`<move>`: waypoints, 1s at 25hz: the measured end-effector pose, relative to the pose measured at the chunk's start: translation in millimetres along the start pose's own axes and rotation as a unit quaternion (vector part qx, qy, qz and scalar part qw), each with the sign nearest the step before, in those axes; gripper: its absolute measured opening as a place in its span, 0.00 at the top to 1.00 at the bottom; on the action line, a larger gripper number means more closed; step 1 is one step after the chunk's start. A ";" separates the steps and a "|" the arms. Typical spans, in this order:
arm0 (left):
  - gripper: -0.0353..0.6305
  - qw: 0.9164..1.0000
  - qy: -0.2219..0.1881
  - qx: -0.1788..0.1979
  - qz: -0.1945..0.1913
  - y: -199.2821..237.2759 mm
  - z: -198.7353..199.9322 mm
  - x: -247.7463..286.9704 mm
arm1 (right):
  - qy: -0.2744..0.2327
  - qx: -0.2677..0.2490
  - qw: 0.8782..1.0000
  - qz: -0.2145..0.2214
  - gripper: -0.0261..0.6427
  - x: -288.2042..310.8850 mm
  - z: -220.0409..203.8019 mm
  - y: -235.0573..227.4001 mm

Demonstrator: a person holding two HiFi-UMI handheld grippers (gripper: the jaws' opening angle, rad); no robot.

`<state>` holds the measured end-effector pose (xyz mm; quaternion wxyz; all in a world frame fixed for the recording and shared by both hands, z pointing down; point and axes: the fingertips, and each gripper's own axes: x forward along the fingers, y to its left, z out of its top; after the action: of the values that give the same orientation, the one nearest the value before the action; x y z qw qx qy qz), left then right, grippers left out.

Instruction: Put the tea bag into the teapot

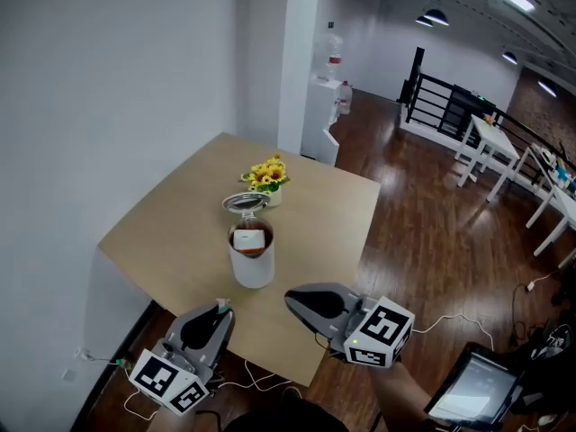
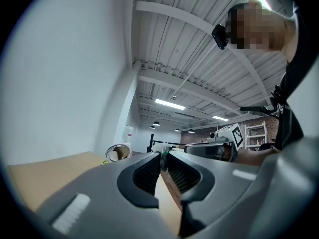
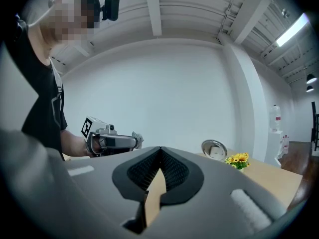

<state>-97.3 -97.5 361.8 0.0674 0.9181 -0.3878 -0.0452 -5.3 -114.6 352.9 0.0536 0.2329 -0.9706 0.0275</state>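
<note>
A white teapot point(image 1: 253, 264) stands mid-table with its metal lid point(image 1: 245, 202) tipped open; a pale square shows over brown inside its mouth. My left gripper point(image 1: 220, 307) hovers at the table's near edge, just left of and below the pot. It is shut on a small pale tea bag point(image 2: 163, 162) pinched at the jaw tips, which also shows as a whitish scrap, the tea bag point(image 3: 136, 140), in the right gripper view. My right gripper point(image 1: 290, 297) hangs near the front edge, right of the pot. Its jaws meet at the tips, the right gripper point(image 3: 160, 149) holding nothing.
A small vase of yellow flowers point(image 1: 268, 176) sits just behind the teapot. The tan table point(image 1: 171, 214) stands against a white wall on the left, with wood floor to the right. Cables and a screen point(image 1: 472, 387) lie on the floor at lower right.
</note>
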 end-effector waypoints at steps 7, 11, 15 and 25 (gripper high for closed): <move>0.86 1.000 0.015 -0.001 0.016 6.8 -8.7 39.5 | -0.001 0.001 1.000 0.027 0.96 1.5 -0.8 -45.3; 0.86 0.999 0.025 -0.006 0.020 19.8 -13.3 59.6 | 0.000 0.020 1.000 0.022 0.96 10.5 -6.7 -70.8; 0.86 0.999 0.025 -0.012 0.027 42.9 -16.7 73.3 | 0.006 0.029 1.000 0.007 0.96 22.7 -16.1 -84.0; 0.86 0.999 0.039 -0.022 0.025 97.7 -29.0 98.2 | 0.013 0.048 0.998 -0.041 0.96 52.2 -29.5 -116.6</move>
<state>-94.1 -232.9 402.9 0.1040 0.9076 -0.4063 -0.0165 4.1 -239.5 391.6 0.0561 0.2744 -0.9571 0.0746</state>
